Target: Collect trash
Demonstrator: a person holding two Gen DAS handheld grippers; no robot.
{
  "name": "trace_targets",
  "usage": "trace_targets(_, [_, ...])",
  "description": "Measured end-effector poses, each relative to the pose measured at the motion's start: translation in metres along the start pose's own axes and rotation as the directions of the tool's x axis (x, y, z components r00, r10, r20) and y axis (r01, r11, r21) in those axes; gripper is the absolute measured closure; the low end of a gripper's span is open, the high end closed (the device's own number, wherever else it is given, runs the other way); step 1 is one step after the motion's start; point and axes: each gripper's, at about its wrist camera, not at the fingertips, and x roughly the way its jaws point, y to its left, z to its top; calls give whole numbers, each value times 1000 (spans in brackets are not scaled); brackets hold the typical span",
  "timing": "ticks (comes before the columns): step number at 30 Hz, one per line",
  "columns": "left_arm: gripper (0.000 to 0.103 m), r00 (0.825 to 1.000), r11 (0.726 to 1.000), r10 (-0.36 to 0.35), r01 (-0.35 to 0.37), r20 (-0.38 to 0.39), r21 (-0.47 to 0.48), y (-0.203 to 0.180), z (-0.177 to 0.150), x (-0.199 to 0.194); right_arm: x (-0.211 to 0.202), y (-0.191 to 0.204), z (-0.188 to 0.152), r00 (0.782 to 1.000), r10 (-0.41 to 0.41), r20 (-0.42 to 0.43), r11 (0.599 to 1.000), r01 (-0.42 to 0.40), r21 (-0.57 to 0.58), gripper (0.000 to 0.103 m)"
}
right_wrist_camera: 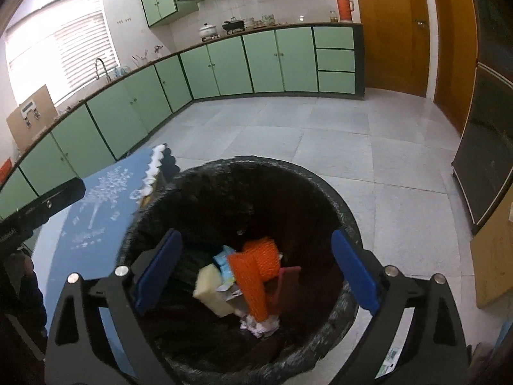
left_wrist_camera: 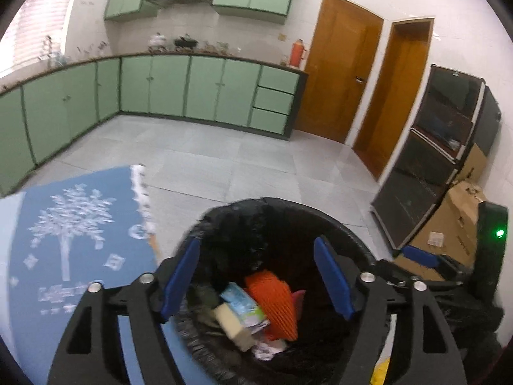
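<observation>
- Currently left gripper (left_wrist_camera: 256,276): jaws wide apart, gripping nothing, hovering above the black-lined trash bin (left_wrist_camera: 346,234).
- Right gripper (right_wrist_camera: 256,269): jaws equally spread, empty, over the same bin (right_wrist_camera: 320,186).
- Trash inside the bin: orange mesh (right_wrist_camera: 259,263), yellow sponge (right_wrist_camera: 211,292), crumpled paper (right_wrist_camera: 259,325).
- Blue-clothed desk (left_wrist_camera: 80,224) just beside the bin.

Both my wrist cams look steeply down, close over the round black-lined trash bin (left_wrist_camera: 352,240) (right_wrist_camera: 340,211), low in frame; both share green cabinets (left_wrist_camera: 205,89) (right_wrist_camera: 263,64) up top.
</observation>
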Motion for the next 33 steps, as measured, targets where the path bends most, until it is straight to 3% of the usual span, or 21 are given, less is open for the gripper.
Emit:
trace_targets(7, [11,995,995,97,-97,38,-1,6,-6,-58,-53,29,9,997,73,38,997,-72,-27,6])
trace_targets(13, [8,988,988,150,-148,46,-33,3,-17,-99,-96,54,15,992,105,76,991,-98,-94,5])
trace_targets(23, [8,982,986,165,-162,98,-38,-15,-21,-149,-140,74,19,987,124,102,983,-108,-146,5])
trace_targets(33, [8,980,988,151,-147,126,-41,-27,-20,-168,-159,84,18,983,137,125,978,-114,-173,5])
